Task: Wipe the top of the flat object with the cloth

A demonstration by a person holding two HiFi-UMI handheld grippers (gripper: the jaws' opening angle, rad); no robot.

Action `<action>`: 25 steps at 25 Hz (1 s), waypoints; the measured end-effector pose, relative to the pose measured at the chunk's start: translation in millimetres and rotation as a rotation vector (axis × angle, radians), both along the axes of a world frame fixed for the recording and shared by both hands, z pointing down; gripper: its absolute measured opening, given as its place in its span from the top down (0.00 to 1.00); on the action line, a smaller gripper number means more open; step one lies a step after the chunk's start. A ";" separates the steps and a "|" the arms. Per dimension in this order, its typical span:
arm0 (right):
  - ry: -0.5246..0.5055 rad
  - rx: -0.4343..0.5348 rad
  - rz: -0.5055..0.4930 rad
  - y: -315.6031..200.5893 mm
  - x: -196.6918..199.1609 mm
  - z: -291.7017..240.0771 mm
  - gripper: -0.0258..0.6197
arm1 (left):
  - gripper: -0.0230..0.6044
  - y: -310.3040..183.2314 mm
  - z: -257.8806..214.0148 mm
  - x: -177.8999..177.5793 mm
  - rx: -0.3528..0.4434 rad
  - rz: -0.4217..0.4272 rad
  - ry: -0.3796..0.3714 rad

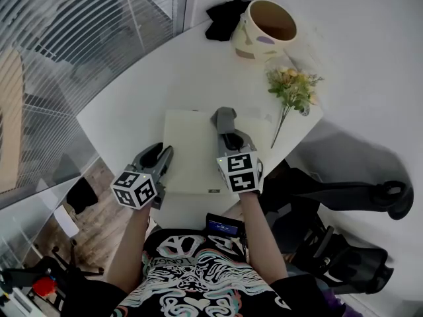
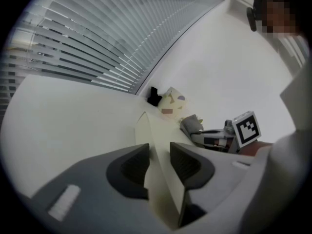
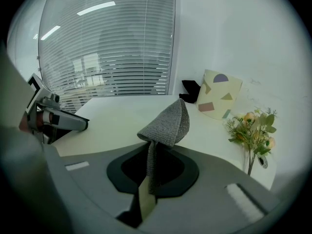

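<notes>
The left tongs (image 2: 159, 164) are clamped on the left edge of the flat cream board (image 1: 192, 152), which lies mid-worktop (image 1: 142, 91). The right tongs (image 3: 149, 174) grip the grey cloth (image 3: 168, 123) over the board's right part. Whether the cloth touches the board is hidden.

We see a white table (image 1: 165, 71) with a rounded far-left edge. At its far end stands a cream pot (image 1: 264, 30) painted with coloured shapes, open at the top. A crumpled black item (image 1: 223, 18) lies just to its left, touching it. Nearer us, on the right side of the table, a small bunch of flowers (image 1: 293, 88) lies with its stem pointing towards the near edge. Slatted blinds (image 1: 86, 25) behind glass run along the left. A black office chair (image 1: 350, 256) sits on the floor to the right, off the table. A small dark device (image 1: 223, 226) with a lit screen sits at the table's near edge.
</notes>
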State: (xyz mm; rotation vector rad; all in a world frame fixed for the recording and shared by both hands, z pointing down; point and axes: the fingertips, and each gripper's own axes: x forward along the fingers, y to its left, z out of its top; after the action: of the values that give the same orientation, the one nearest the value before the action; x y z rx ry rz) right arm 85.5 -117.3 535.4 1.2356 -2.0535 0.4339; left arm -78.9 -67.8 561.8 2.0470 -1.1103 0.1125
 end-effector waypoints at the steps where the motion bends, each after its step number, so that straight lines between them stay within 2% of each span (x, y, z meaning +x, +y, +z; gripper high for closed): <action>1: 0.000 -0.001 -0.003 0.0 -1.3 0.2 0.94 | 0.67 0.1 0.1 -0.1 0.000 0.000 0.002; 25: -0.011 -0.014 -0.052 -0.8 -27.3 4.4 0.94 | 0.67 0.1 -0.2 0.0 -0.003 -0.002 0.010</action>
State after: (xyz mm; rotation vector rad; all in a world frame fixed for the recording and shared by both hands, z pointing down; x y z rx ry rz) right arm 58.2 -118.1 539.8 1.1717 -2.0830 0.4307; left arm -78.9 -67.7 561.6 2.0417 -1.1051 0.1035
